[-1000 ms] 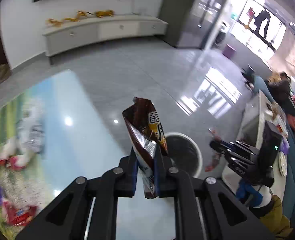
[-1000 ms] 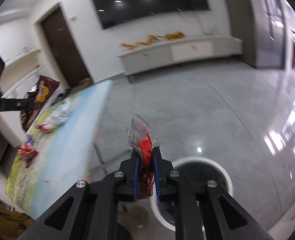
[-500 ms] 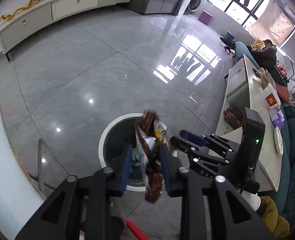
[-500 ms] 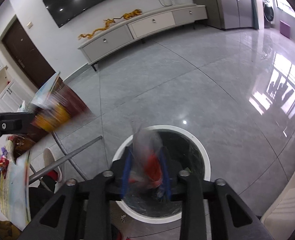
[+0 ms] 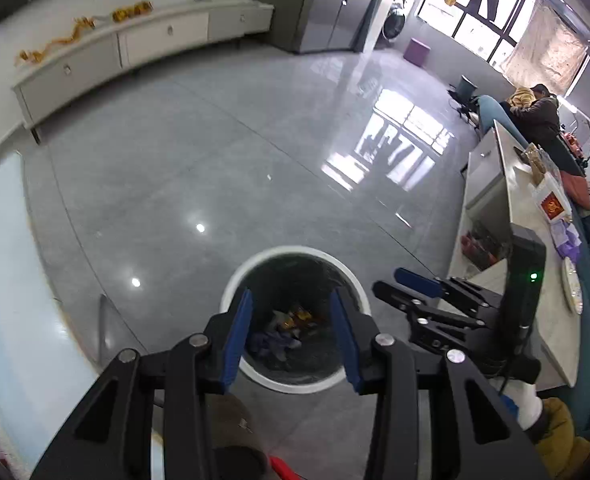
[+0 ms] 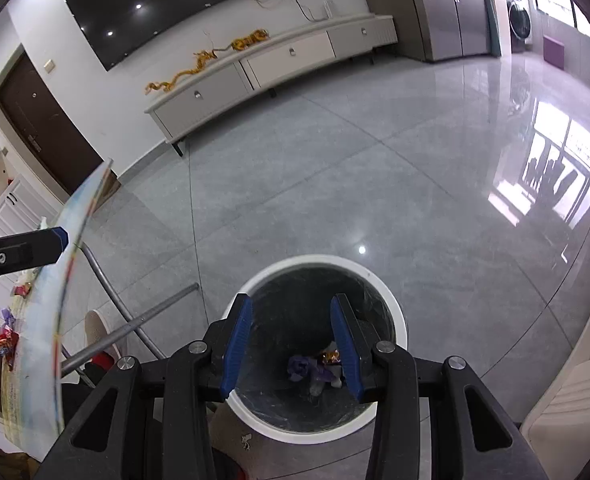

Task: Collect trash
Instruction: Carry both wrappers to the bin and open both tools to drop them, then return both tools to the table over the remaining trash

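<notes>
Both grippers poised empty over the bin

The left gripper (image 5: pixel 291 336) and right gripper (image 6: pixel 291 340) are opening with nothing between; dropped wrappers (image 6: pixel 315 368) lie below in the bin (image 6: pixel 395 320), while remaining trash (image 6: pixel 3 340) sits leftward on the table (image 6: pixel 39 360), nearer the left.

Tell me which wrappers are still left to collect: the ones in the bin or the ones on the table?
The red wrappers on the table; the purple and orange ones already lie inside the white-rimmed bin.

Glossy tiled floor (image 5: pixel 223 152) — mirror-smooth.
</notes>
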The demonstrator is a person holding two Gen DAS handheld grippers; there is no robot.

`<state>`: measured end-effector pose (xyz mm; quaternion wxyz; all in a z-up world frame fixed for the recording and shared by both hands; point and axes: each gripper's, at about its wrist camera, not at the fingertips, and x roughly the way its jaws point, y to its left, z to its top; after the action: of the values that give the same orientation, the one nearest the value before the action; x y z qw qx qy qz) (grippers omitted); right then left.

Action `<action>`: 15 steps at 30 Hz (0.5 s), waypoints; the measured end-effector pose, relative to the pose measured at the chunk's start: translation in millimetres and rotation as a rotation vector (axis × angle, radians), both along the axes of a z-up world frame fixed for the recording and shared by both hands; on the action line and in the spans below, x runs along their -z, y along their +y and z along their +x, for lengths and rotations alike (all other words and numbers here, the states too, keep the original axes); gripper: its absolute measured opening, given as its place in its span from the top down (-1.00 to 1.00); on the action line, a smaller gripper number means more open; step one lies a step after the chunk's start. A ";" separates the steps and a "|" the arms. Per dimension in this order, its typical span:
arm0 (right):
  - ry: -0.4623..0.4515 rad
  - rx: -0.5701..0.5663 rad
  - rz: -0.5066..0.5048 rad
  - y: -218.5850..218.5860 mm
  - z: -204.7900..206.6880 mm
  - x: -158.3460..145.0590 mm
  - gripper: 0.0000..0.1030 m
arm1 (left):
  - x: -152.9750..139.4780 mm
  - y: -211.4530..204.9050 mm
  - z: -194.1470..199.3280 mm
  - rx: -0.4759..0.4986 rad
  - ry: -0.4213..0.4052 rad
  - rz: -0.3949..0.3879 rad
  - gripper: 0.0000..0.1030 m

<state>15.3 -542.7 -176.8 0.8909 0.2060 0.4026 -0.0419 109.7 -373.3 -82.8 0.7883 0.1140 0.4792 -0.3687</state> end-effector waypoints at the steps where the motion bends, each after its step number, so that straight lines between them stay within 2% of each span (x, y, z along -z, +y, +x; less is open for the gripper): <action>1: -0.008 0.000 -0.007 2.0 -1.1 -4.8 0.25 | -5.8 3.9 -2.4 -0.008 -0.030 -0.003 0.24; 6: -0.062 -0.018 -0.044 21.0 -6.7 -34.9 0.21 | -34.8 36.6 -12.7 -0.068 -0.168 -0.021 0.24; 12: -0.138 -0.066 -0.088 54.0 -7.9 -75.0 0.10 | -65.8 84.6 -24.5 -0.152 -0.284 -0.043 0.23; 15: -0.170 -0.096 -0.108 73.3 -7.5 -93.1 0.04 | -80.2 109.5 -31.0 -0.198 -0.344 -0.057 0.04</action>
<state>7.9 -469.4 -83.8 0.9327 0.1412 0.3319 -0.0031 78.6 -263.8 -2.7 0.8939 0.1054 0.3358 -0.2776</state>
